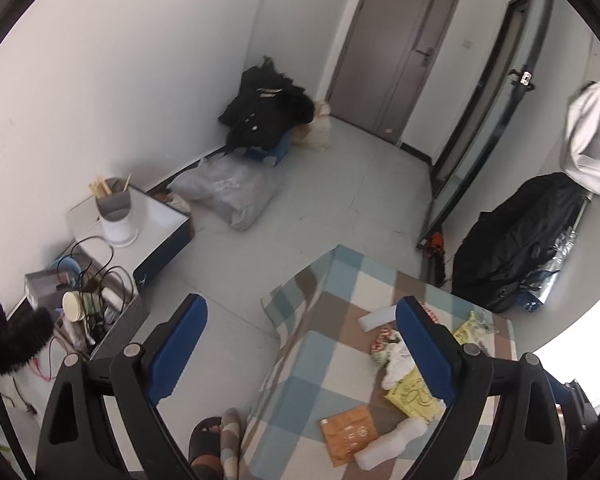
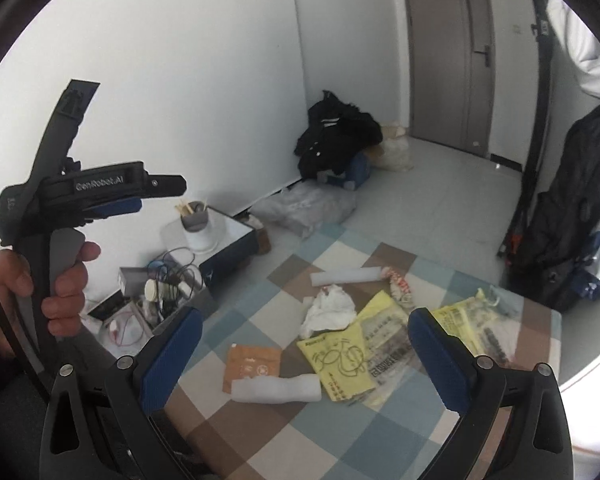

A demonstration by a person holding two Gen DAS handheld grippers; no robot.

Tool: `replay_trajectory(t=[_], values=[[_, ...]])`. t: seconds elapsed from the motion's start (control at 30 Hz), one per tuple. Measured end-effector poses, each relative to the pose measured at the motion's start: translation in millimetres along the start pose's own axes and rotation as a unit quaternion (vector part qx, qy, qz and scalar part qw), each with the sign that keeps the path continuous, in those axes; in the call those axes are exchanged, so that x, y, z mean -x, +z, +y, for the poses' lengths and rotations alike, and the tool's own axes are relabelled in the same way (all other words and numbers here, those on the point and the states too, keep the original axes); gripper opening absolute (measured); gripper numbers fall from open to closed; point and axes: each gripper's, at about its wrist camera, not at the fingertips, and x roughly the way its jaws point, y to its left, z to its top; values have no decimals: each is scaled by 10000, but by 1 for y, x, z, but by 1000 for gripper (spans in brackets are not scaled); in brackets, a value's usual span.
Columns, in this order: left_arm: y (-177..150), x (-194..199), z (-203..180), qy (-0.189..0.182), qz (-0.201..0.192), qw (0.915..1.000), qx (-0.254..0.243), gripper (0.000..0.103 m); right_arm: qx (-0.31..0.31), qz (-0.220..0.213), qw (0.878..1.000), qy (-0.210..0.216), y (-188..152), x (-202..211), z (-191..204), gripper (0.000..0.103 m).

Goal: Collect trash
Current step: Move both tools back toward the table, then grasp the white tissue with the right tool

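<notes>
A table with a checked cloth (image 2: 260, 440) carries the trash: an orange packet (image 2: 252, 364), a white foam block (image 2: 276, 388), a foam strip (image 2: 346, 276), a crumpled tissue (image 2: 328, 312), a yellow wrapper (image 2: 340, 356), a red-and-white wrapper (image 2: 398, 286) and a yellow-printed clear bag (image 2: 472, 320). My right gripper (image 2: 304, 356) hovers open above the pile, holding nothing. My left gripper (image 1: 302, 348) is open and empty over the table's left edge, with the orange packet (image 1: 348, 434) and foam block (image 1: 392, 440) below it. In the right wrist view the left gripper (image 2: 148, 196) shows at the left, held by a hand (image 2: 64, 280).
On the floor left of the table stand a white box (image 1: 156, 216) with a cup of chopsticks (image 1: 116, 208) and an open box of cables (image 1: 92, 304). A black clothes pile (image 1: 264, 108), a plastic bag (image 1: 228, 192), a door (image 1: 396, 48), a black bag (image 1: 516, 240) and a slippered foot (image 1: 206, 440) are also there.
</notes>
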Motion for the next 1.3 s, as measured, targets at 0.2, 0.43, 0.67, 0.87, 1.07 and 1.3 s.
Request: replay_trajectory(t=[0.2,0.43,0.67,0.87,1.07,1.3], values=[[3,-18,21,178,532,9981,238,93,663,858,9937,297,10,-73,-11,101],[4,-24,28,45,820,9955,482,93,1188,1906,9718,718,12,-147,-28,94],[6,-29,28,-99,956,9940,531,93,1801,2605,9444,887,9,-189,-30,83],[6,-33,28,-70,1036,9931,540,93,2129,2889,9280,1002,1,-201,-26,62],[6,-36,25,-49,1087,9928,496,93,1990,2656,9380,1000,1,-189,-26,48],[4,-38,21,6,1143,9926,407,93,1984,2469,9439,936,-1,-175,-21,30]])
